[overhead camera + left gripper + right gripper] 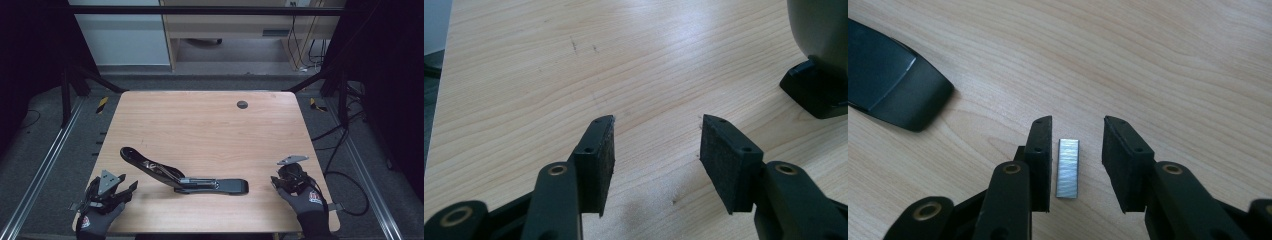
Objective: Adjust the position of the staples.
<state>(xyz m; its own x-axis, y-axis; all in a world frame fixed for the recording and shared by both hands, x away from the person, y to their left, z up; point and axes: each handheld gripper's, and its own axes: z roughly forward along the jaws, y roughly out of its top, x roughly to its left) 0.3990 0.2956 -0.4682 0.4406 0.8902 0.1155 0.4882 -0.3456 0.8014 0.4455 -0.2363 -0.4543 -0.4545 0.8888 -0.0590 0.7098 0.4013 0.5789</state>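
A black stapler (182, 176) lies swung open across the near middle of the wooden table (200, 125), its top arm raised toward the left. Its rounded end (890, 82) shows at upper left in the right gripper view, and its base corner (819, 90) at right in the left gripper view. A silver strip of staples (1067, 167) lies flat on the wood between the jaws of my right gripper (1077, 150), which is open and close on either side of the strip. My left gripper (658, 145) stands open over bare wood at the near left corner (117, 187).
A small dark round grommet (242, 104) sits in the table's far right part. Metal frame rails and cables run along the floor on both sides. Gloved hands hold both grippers at the near edge.
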